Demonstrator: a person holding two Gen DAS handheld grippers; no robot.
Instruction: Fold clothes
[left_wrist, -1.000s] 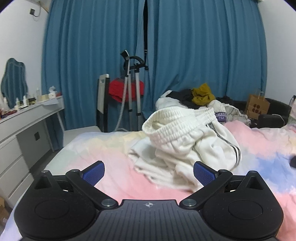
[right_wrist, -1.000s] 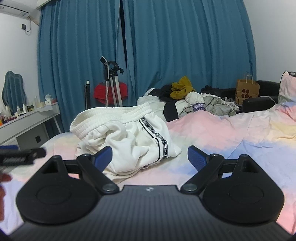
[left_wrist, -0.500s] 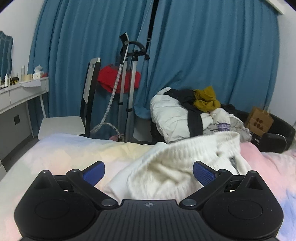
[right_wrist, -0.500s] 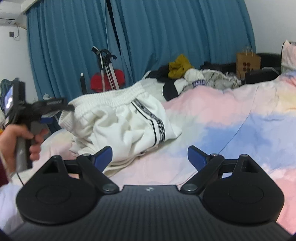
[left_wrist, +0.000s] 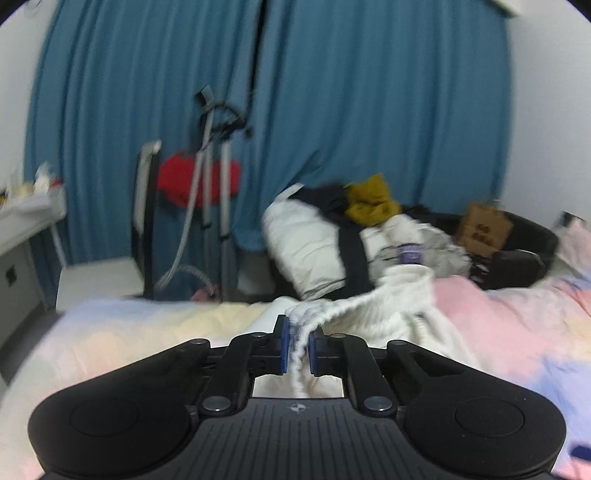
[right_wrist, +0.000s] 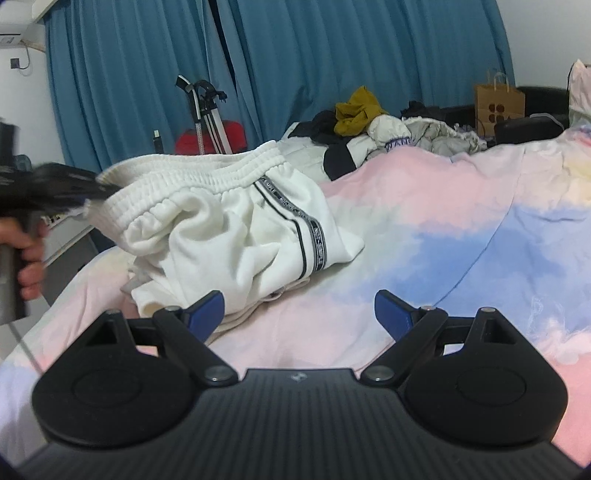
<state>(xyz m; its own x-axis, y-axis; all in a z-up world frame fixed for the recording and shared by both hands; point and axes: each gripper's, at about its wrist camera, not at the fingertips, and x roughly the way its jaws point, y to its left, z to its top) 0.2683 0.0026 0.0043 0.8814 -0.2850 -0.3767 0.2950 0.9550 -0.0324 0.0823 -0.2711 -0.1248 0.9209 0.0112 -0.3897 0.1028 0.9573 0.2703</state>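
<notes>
Waistband (right_wrist: 192, 181) of the white trousers (right_wrist: 236, 236) on our bed (right_wrist: 461, 236), pinched at its 9 o'clock end by our left gripper (left_wrist: 296, 345), runs lengthwise toward 1 o'clock, its free end lying at 11 o'clock from our spread, empty right gripper (right_wrist: 299, 314).

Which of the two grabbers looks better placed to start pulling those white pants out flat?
Left. The left hand-held gripper is shut on the white sweatpants at their ribbed waistband, while the right hand-held gripper hangs open above the bedspread, holding nothing.
</notes>
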